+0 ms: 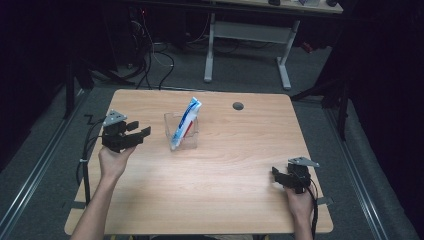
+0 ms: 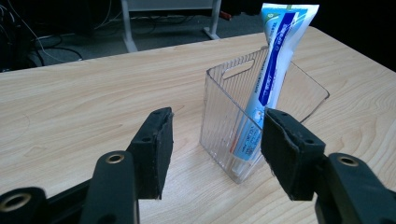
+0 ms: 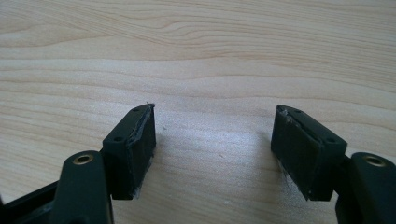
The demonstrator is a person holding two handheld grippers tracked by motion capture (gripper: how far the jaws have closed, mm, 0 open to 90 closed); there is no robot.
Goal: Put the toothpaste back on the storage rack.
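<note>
A clear ribbed bin (image 1: 181, 131) is seen standing upright on the wooden surface (image 1: 225, 170), toward its far half and left of its middle. A toothpaste tube (image 1: 186, 121) is held inside the bin, cap end down in a lower corner, and is tilted so that its flat crimped end rises above the rim. In the left gripper view the tube (image 2: 273, 74) is shown leaning against the bin's (image 2: 224, 112) far side, with a slot handle cut in the wall beside it.

The left gripper (image 1: 137, 135) is held just left of the bin, apart from it, with its jaws pointed toward the bin. The jaws are spread wide and nothing is held between them. In its own view, the gripper (image 2: 215, 144) is seen with the bin's near corner framed between the two pads, not touched by either. The left hand (image 1: 114, 161) is seen behind it, nearer the person.

The right gripper (image 1: 278, 175) is held well to the right of the bin, near the surface's near right corner, low over the wood. In its own view the gripper (image 3: 212, 140) is seen with jaws wide apart and bare wood between them. A round grommet hole (image 1: 238, 106) is set in the surface beyond and to the right of the bin. A white-legged desk (image 1: 250, 30) is seen on the floor beyond the surface.
</note>
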